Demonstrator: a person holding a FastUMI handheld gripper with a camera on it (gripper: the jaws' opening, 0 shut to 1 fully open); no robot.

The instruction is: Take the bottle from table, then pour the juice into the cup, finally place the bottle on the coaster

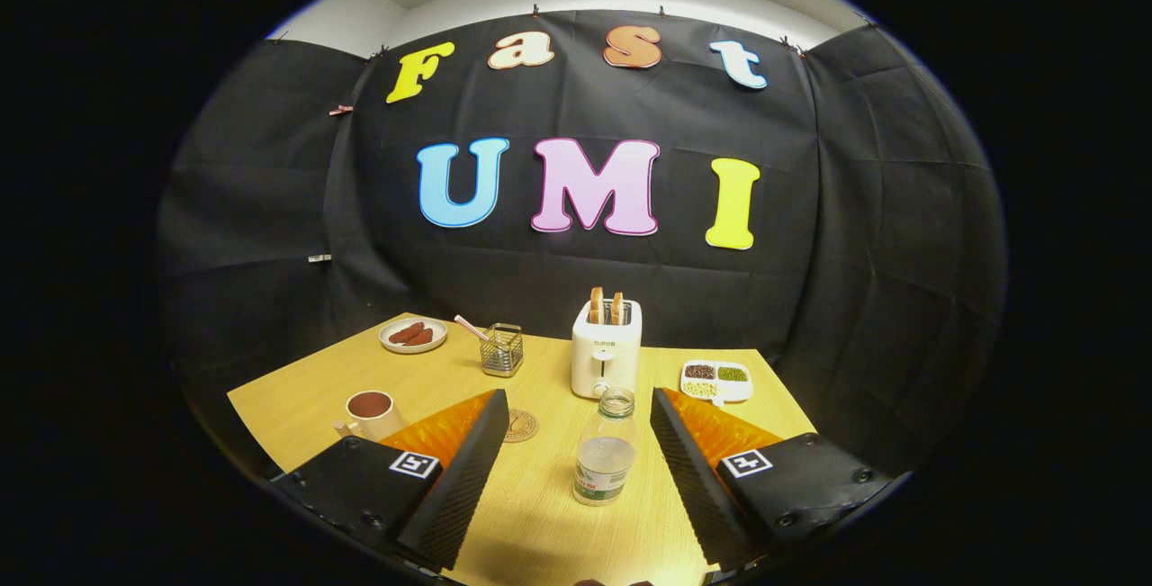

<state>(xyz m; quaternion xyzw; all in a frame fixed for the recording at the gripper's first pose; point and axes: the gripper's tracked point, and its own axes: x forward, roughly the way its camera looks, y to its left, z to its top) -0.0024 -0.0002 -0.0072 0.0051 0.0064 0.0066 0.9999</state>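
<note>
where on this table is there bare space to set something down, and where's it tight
Bare wood lies between the cup and the plate, and between the wire holder and the coaster. The open gripper has its fingers either side of the bottle. Tight: the toaster stands just behind the bottle, with the divided dish beside it.

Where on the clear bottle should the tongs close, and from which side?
On the straight lower body of the bottle, around its label band, coming level from the near side. It stands upright and uncapped between the open tongs, with the toaster beyond it. The neck is narrower, and a level grip probably keeps the liquid in.
</note>
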